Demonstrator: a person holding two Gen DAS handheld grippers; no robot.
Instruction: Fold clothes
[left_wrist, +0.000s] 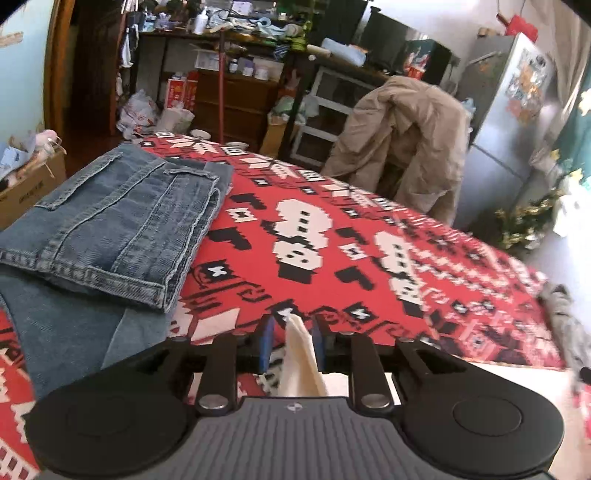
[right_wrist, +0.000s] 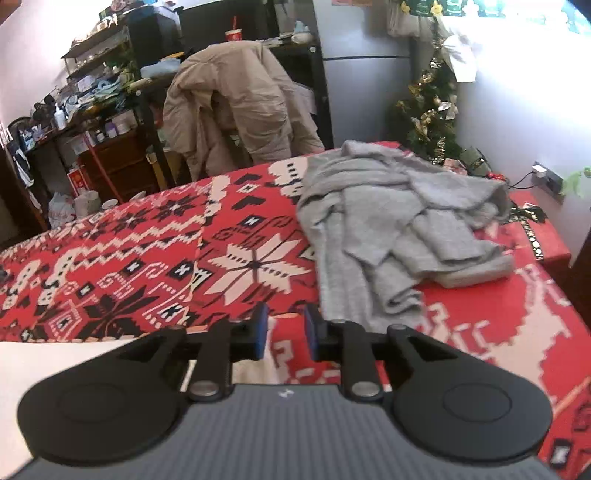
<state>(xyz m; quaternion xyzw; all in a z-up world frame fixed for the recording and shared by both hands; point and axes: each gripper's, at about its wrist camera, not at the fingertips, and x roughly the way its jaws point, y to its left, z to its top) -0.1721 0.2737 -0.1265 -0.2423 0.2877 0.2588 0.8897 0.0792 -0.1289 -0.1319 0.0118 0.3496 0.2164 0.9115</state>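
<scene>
Already, folded blue jeans (left_wrist: 110, 225) are seen lying flat in layers at the left of the red patterned cloth (left_wrist: 332, 236) that covers the table. A grey sweater (right_wrist: 399, 221) is left crumpled in a heap at the right, its sleeves tangled over its body, so that piece is judged to remain for folding.

The left gripper (left_wrist: 291, 341) is held low at the near edge of the table, its jaws set a little apart; a strip of cream fabric (left_wrist: 303, 365) is seen between them, but whether it is pinched or merely lies there cannot be told. The right gripper (right_wrist: 283, 328) is held with its jaws parted and nothing between them, just short of the sweater's near hem.

Between the two garments a wide stretch of cloth is kept bare. Beyond the table, a chair draped with a beige jacket (right_wrist: 236, 99), cluttered shelves (right_wrist: 92, 85), a grey fridge (left_wrist: 509, 122) and a small decorated tree (right_wrist: 432, 110) are seen, well clear of the work.
</scene>
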